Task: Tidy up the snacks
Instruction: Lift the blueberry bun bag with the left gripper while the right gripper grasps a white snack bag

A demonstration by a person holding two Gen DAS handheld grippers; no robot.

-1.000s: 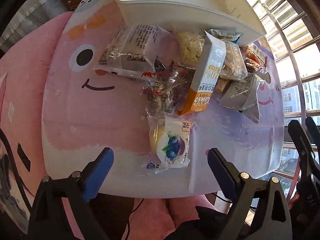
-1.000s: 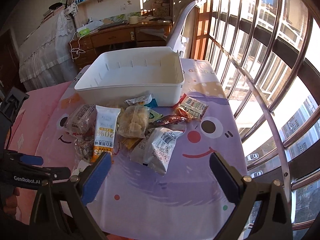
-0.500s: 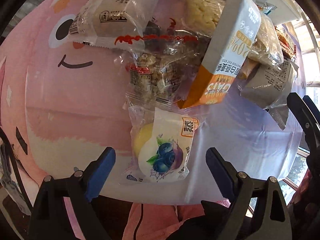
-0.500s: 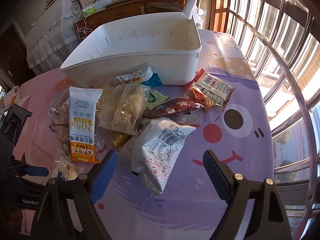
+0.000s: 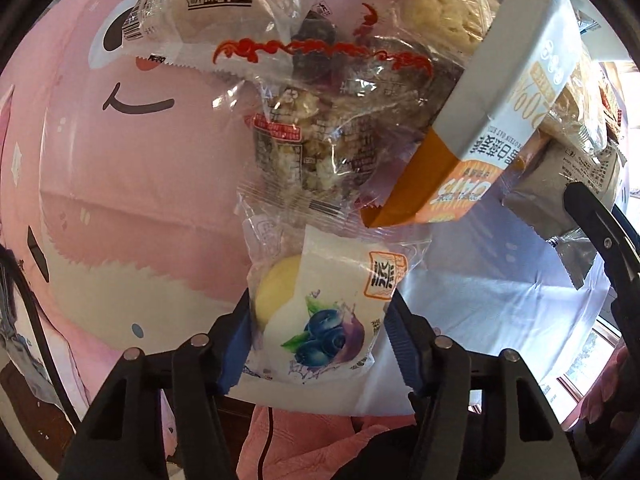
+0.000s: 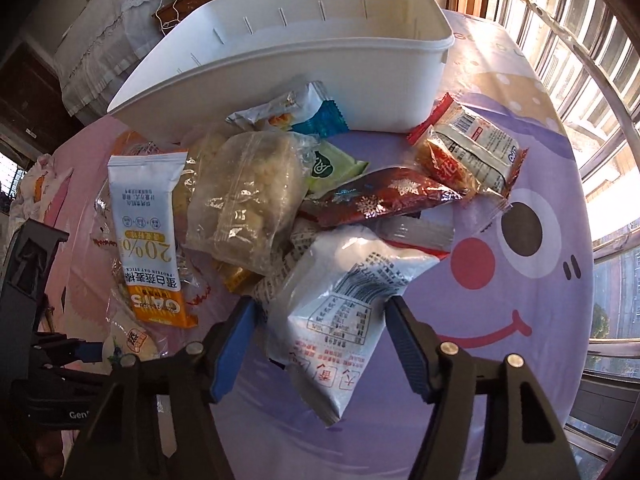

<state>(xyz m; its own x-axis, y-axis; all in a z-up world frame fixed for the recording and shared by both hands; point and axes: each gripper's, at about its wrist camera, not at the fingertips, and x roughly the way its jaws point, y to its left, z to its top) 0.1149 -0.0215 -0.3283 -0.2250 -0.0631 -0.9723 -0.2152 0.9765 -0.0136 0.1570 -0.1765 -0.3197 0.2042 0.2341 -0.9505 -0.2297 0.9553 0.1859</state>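
A pile of snack packs lies on the table in front of a white plastic bin (image 6: 320,48). My left gripper (image 5: 320,332) is closed around a blueberry bun pack (image 5: 320,312) at the near edge of the pile, its pads touching both sides. My right gripper (image 6: 320,332) straddles a white-and-grey printed pouch (image 6: 348,300), jaws close on both its sides. An oat bar pack marked 20% (image 6: 146,236) and a clear bag of pale crackers (image 6: 248,196) lie behind.
The table has a pink and purple cartoon cloth (image 6: 500,280). A window with metal bars (image 6: 592,40) runs along the right. A red snowflake pack (image 6: 380,196) and a red-edged pack (image 6: 468,152) lie near the bin. The left gripper shows at the lower left of the right wrist view (image 6: 60,352).
Both grippers moved forward and down into the pile. The left jaws narrowed from wide open onto the blueberry bun pack. The right jaws narrowed around the white pouch.
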